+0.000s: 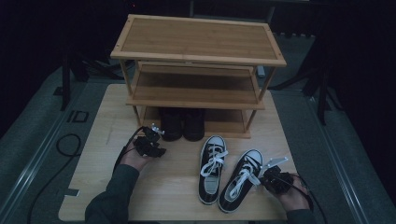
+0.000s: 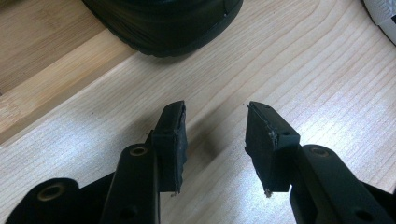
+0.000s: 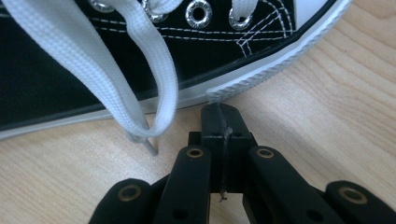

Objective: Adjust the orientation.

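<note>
- The light wooden table (image 1: pixel 177 186) takes the middle and lower part of the high view, and all the things stand on it.
- The three-level bamboo shoe rack (image 1: pixel 198 39) stands at the far end of the table, in the upper centre of the high view.
- A pair of black boots (image 1: pixel 182 123) sits on the lowest shelf of the rack, toes toward you. In the left gripper view the toe of one boot is at the top centre.
- Two black canvas sneakers with white laces lie on the table in the lower right of the high view, side by side and apart from each other. The left sneaker (image 1: pixel 212 168) points at the rack, and the right sneaker (image 1: pixel 240 184) leans a little to the right.
- Your left gripper (image 1: pixel 156 140) is at centre-left of the high view, just in front of the rack and near the boots. In the left gripper view its jaws stand spread, with only bare table between them.
- Your right gripper (image 1: pixel 270 169) is at the lower right of the high view, close beside the right sneaker. In the right gripper view its jaws are pressed together and pinch nothing. The tips are just beside the white rubber sole edge; I cannot tell if they touch it.
- One white lace loop (image 3: pixel 149 93) hangs down onto the table, left of these tips.
</note>
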Demonstrator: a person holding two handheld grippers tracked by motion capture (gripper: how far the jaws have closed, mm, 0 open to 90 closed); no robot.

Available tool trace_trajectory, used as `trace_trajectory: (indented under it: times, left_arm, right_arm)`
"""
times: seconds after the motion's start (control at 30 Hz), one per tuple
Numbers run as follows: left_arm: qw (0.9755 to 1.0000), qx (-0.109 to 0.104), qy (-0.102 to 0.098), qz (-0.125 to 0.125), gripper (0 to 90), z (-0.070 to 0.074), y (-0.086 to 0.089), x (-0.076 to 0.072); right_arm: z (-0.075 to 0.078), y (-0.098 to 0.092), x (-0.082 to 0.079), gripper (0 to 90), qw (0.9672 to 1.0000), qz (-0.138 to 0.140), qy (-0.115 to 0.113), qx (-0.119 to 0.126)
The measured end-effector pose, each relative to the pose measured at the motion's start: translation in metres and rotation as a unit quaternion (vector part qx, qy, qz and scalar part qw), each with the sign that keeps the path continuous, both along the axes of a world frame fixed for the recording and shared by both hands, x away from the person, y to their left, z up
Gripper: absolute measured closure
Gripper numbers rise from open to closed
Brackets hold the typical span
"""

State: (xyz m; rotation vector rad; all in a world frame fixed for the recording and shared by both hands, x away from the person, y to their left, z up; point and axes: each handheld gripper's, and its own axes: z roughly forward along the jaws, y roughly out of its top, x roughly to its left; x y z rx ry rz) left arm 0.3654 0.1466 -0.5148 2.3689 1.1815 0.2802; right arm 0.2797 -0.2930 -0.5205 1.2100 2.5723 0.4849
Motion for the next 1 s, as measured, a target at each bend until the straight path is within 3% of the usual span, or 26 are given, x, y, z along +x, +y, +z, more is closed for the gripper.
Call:
trace_trajectory:
  times: [0.53,0.73,1.0]
  left_arm:
    - [1.0000,-0.002,0.002,-0.005,58.4,-0.002,-0.005,0.000]
    - [1.0000,-0.003,0.002,-0.005,58.4,-0.002,-0.004,-0.001]
    - [1.0000,-0.003,0.002,-0.003,58.4,-0.002,-0.003,-0.001]
  right_arm:
    - [0.000,0.009,0.014,90.0,0.9999,-0.013,-0.002,-0.002]
    - [-0.001,0.012,0.003,89.9,1.0000,0.003,0.006,0.006]
    - [0.003,0.015,-0.013,89.9,0.9989,0.027,0.015,0.036]
